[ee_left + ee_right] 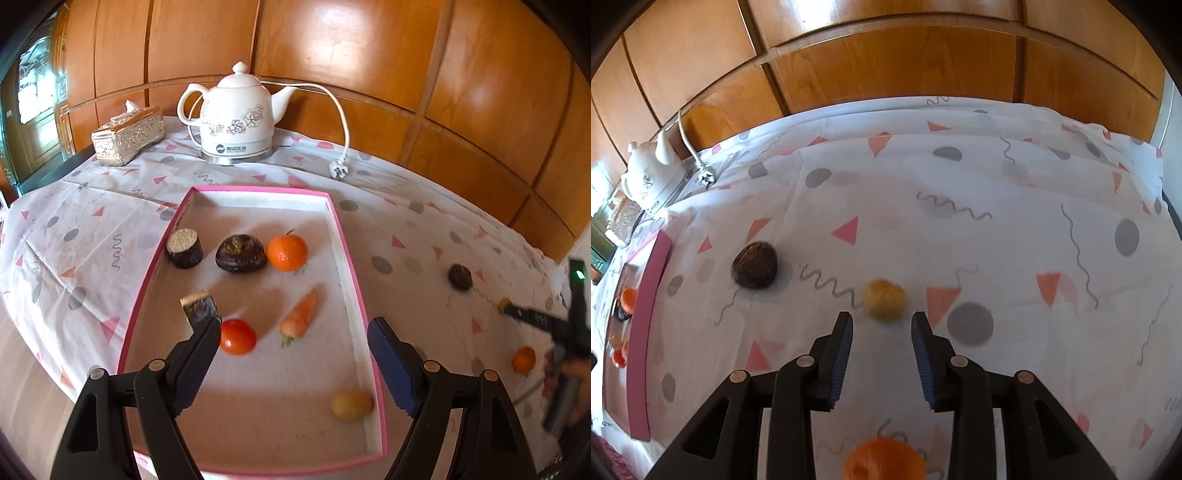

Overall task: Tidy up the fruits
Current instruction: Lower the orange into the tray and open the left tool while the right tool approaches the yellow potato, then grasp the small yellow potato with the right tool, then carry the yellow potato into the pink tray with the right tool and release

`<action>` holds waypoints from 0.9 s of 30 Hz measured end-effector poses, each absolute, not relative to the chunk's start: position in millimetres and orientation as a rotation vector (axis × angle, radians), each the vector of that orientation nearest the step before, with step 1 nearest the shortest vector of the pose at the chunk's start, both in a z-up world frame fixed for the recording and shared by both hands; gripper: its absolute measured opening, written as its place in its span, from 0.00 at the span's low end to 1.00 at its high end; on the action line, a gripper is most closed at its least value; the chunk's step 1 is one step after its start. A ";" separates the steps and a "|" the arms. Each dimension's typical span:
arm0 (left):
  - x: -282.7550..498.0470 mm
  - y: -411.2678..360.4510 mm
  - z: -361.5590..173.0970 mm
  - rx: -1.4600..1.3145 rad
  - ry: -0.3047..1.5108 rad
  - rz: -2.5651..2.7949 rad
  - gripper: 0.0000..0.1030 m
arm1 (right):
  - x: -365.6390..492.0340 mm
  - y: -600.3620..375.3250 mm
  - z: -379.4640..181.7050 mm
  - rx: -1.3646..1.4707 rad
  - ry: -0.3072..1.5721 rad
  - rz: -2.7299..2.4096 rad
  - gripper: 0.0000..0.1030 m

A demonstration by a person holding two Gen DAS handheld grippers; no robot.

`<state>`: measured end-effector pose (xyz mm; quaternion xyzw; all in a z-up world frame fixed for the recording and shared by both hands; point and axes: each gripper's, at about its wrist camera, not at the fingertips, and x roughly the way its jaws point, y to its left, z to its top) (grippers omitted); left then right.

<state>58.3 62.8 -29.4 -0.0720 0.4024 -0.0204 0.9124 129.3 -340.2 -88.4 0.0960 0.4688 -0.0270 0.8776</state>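
- Left gripper [293, 332] hovers over the pink-rimmed tray [347, 258], fingers wide, nothing held.
- Tray already holds a mandarin [287, 253], tomato [237, 336], carrot [300, 314], a yellow fruit [351, 405] at lower right, a dark round piece [241, 253] and two dark cut chunks [184, 248].
- Right gripper [882, 319] is low over the cloth-covered surface [997, 206], fingers at medium gap, empty, lined up on a small yellow fruit [885, 298] just ahead of the tips.
- Still loose on the cloth: a dark brown round fruit [754, 264] at left centre of the right view, and an orange one [884, 458] at bottom edge, below the fingers.
- Risk: we judge the yellow fruit nearly as wide as the gap; a tip could clip it and roll it away.
- Risk: the cloth is slick and wrinkled, so a low approach may snag it.
- Risk: the orange fruit under the gripper could get knocked while pulling back.
- Risk: the left gripper above the tray could clash with the drop-off.
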 end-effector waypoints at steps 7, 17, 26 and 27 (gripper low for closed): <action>41.9 53.4 -31.0 -0.131 0.831 -0.041 0.80 | 146.2 -331.9 -95.4 0.144 1.004 -0.090 0.25; 32.6 47.3 -29.9 -0.121 0.822 -0.055 0.80 | 114.8 -317.7 -76.7 0.119 0.921 -0.040 0.25; 26.5 57.6 -26.7 -0.157 0.813 -0.040 0.80 | 73.8 -248.3 -68.5 0.038 0.887 0.174 0.25; 25.7 59.4 -26.7 -0.162 0.814 -0.036 0.80 | 71.7 -242.7 -71.3 0.034 0.895 0.189 0.25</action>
